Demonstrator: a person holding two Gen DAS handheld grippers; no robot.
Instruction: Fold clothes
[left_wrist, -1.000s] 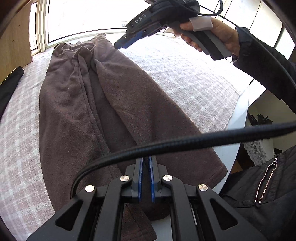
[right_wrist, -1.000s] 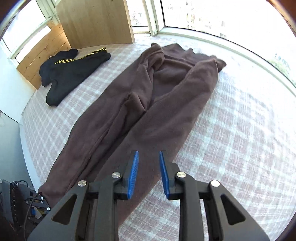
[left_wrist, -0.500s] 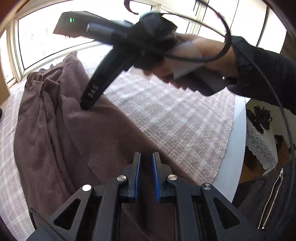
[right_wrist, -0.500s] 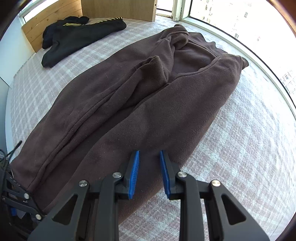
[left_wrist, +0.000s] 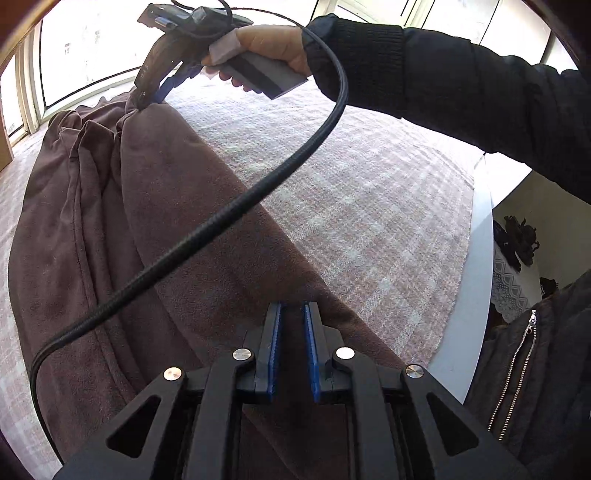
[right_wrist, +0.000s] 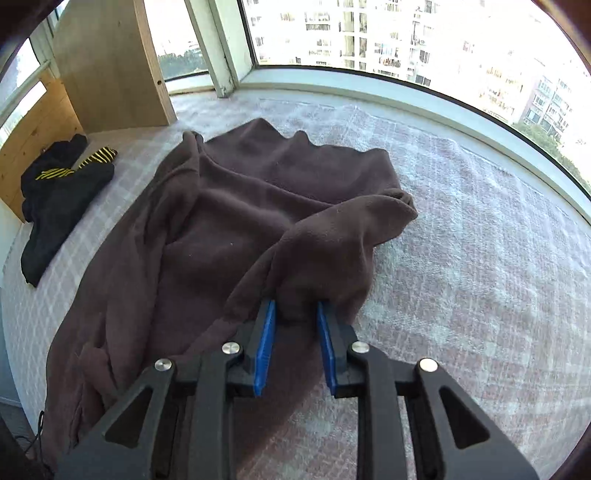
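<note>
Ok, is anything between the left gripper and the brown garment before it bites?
Nothing visible. The left gripper is open right over the brown garment near the bed's edge, fabric showing between its jaws. The black cable arcs across the view farther up, not at the fingertips. The right gripper already pinches the far end.

- The black cable is crossing over the brown trousers, hiding a strip of the cloth.
- The left gripper is covering the trouser leg's near end.
- The right gripper is hiding the fold of cloth between its fingers.
- The black garment is lying too far off to tell its kind.
</note>
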